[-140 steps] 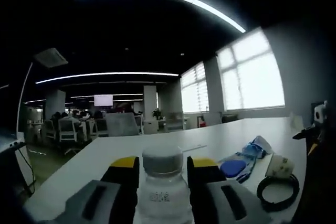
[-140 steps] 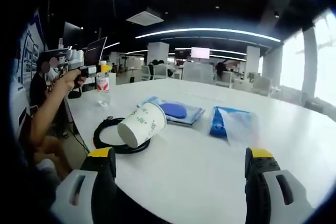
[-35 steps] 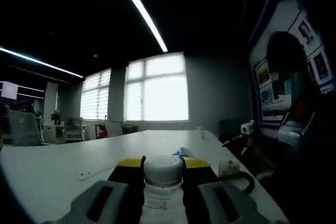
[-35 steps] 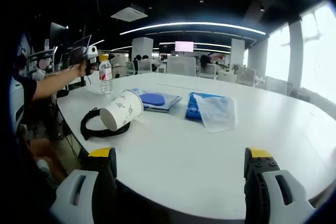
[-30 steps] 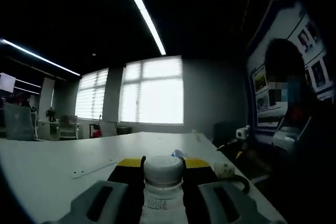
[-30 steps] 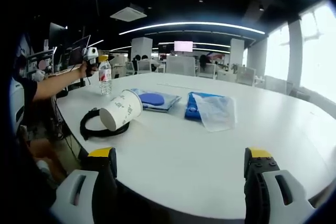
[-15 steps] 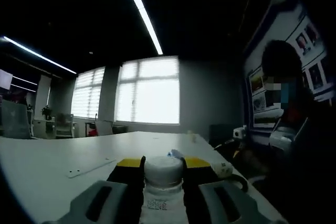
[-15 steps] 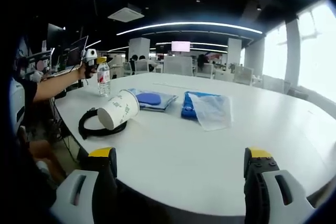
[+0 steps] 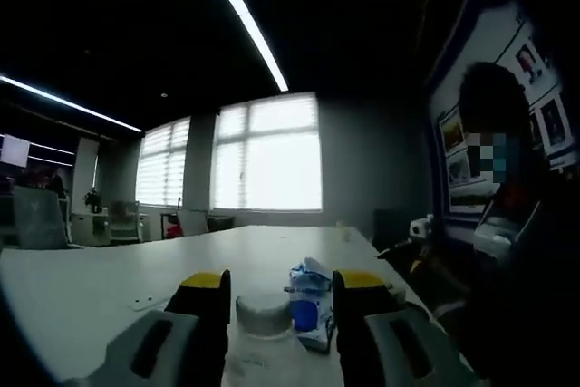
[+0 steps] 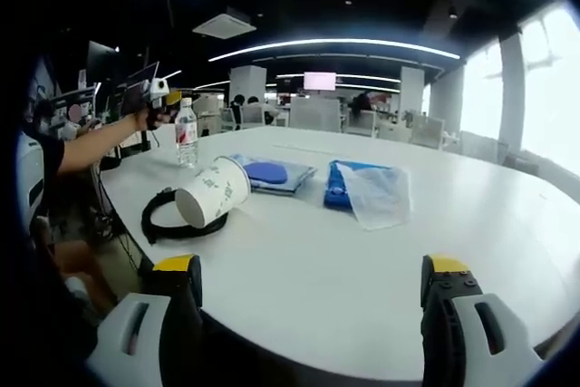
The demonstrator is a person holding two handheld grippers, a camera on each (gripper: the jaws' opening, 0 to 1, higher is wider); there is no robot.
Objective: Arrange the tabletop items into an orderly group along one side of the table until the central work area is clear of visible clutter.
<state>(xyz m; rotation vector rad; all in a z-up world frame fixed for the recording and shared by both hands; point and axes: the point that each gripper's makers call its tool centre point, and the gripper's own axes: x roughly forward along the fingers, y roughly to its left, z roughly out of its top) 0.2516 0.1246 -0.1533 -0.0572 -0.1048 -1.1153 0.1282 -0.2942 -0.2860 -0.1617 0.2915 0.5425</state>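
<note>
My water bottle (image 10: 186, 143) stands upright near the far left edge of the worktop (image 10: 381, 265), with the left tongs (image 10: 156, 115) right at its top. In the left gripper view its white cap (image 9: 263, 308) sits low between the left tongs (image 9: 276, 301), which look parted with space on both sides, so I judge the bottle is let go or nearly so. The risk I see here is clipping the cap as I draw back: a tall, light bottle that close to the edge would tip or roll off.

Nearer the middle lie a paper cup (image 10: 212, 193) on its side, resting on a black cable coil (image 10: 178, 218), then a flat blue pouch (image 10: 270, 174) and a blue packet under a clear bag (image 10: 374, 192). The cup could roll if I nudge the coil, and the limp bag may slip out of a pinch.

My right tongs (image 10: 313, 310) are wide open and empty at the near edge.
</note>
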